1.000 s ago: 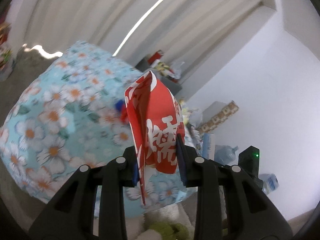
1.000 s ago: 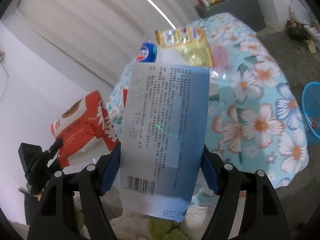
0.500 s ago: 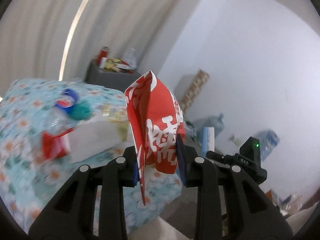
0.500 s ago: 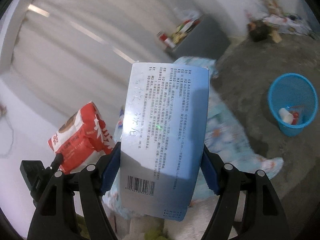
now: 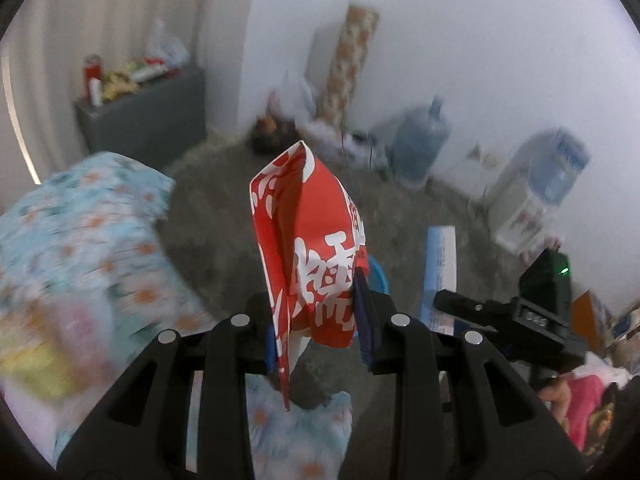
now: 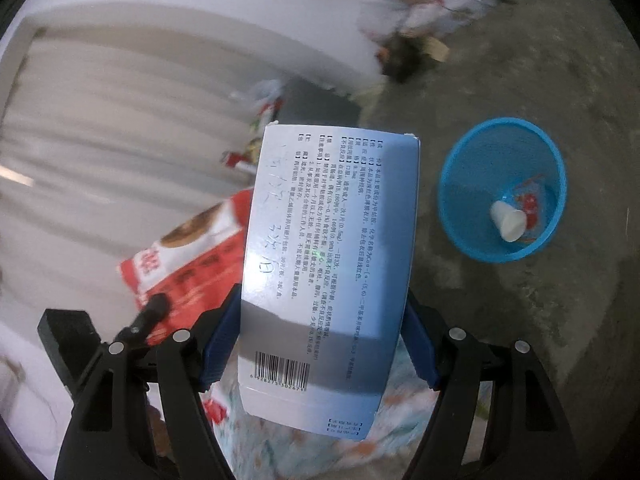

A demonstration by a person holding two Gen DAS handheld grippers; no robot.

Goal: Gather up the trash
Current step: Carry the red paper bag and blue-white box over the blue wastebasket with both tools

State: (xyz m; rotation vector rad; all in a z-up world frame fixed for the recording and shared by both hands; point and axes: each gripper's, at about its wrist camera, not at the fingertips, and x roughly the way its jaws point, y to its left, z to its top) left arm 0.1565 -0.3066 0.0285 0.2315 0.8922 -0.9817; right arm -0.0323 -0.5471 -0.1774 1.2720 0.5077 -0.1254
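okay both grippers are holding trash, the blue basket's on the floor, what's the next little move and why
Probably carry the right gripper across until the blue-white box hangs over the blue basket, then open the jaws. The box is clamped, and the basket sits off to its right on the floor, already holding a white cup. The left gripper, clamping the red packet, can follow.
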